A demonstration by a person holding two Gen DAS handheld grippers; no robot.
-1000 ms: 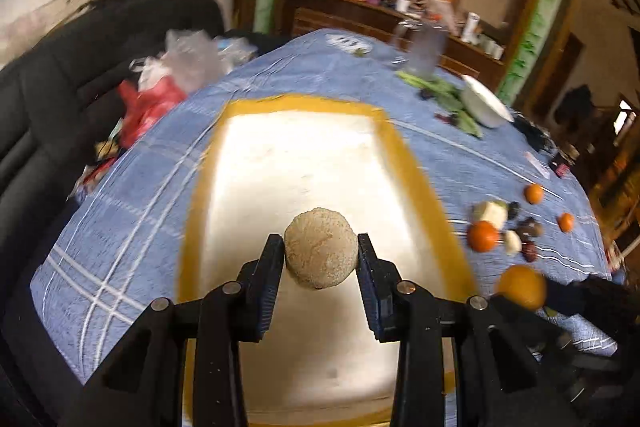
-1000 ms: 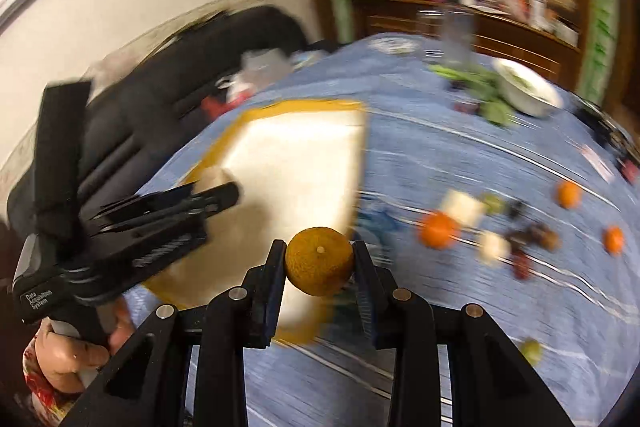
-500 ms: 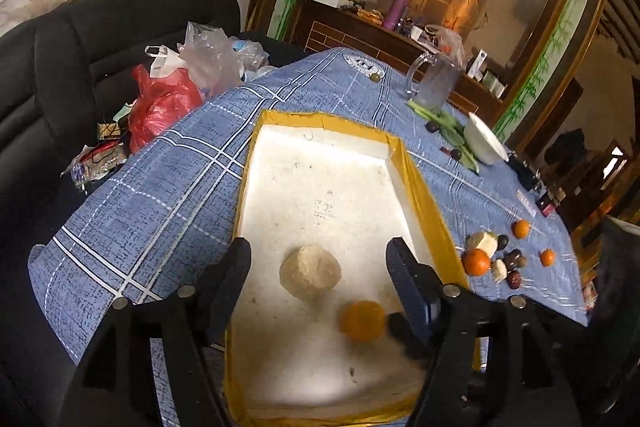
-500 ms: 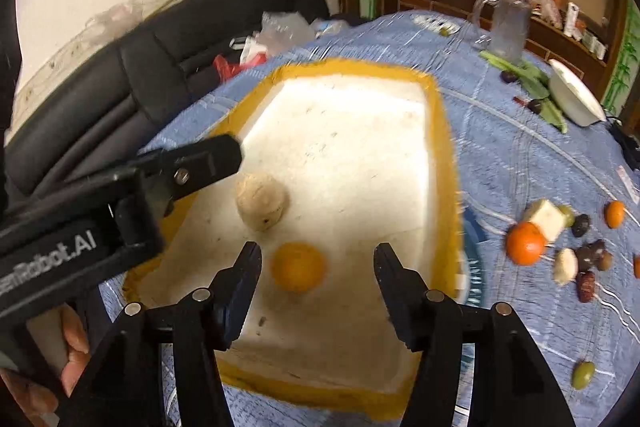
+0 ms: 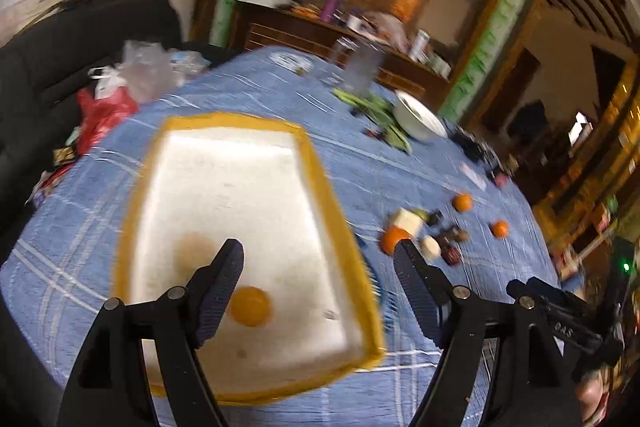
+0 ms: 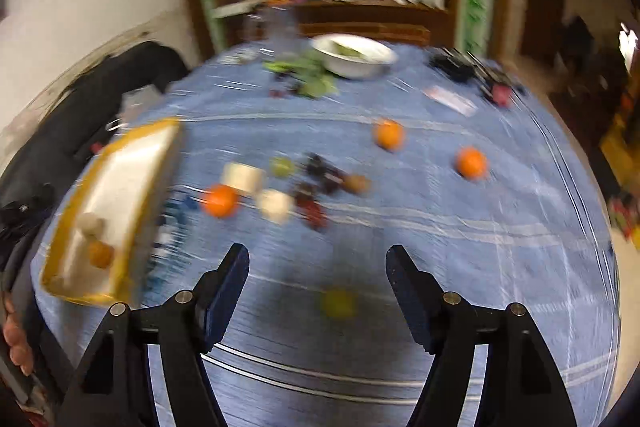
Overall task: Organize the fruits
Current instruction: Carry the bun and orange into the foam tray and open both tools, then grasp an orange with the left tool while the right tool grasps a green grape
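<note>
A yellow-rimmed white tray (image 5: 320, 187) lies on the blue checked tablecloth. In it rest a tan round fruit (image 5: 192, 251) and an orange fruit (image 5: 250, 307). My left gripper (image 5: 319, 247) hovers over the tray's near right part, jaws opening, nothing between them. My right gripper (image 6: 317, 251) hangs over bare cloth right of the tray (image 6: 88, 297), jaws opening and empty. A small green fruit (image 6: 338, 303) lies on the cloth below it. Beyond sit an orange (image 6: 220, 201), white pieces (image 6: 244, 177), dark fruits (image 6: 320, 175) and two more oranges (image 6: 389, 135).
A white bowl (image 6: 354, 55) with greens beside it and a glass jug (image 5: 360, 67) stand at the table's far side. Plastic bags (image 5: 104, 107) lie on a black sofa to the left. Small dark items (image 6: 460, 67) sit far right.
Both grippers opened and let go of their fruits, which now lie in the tray. The right gripper swung right, away from the tray, over the cloth. The left drew back and rightward.
</note>
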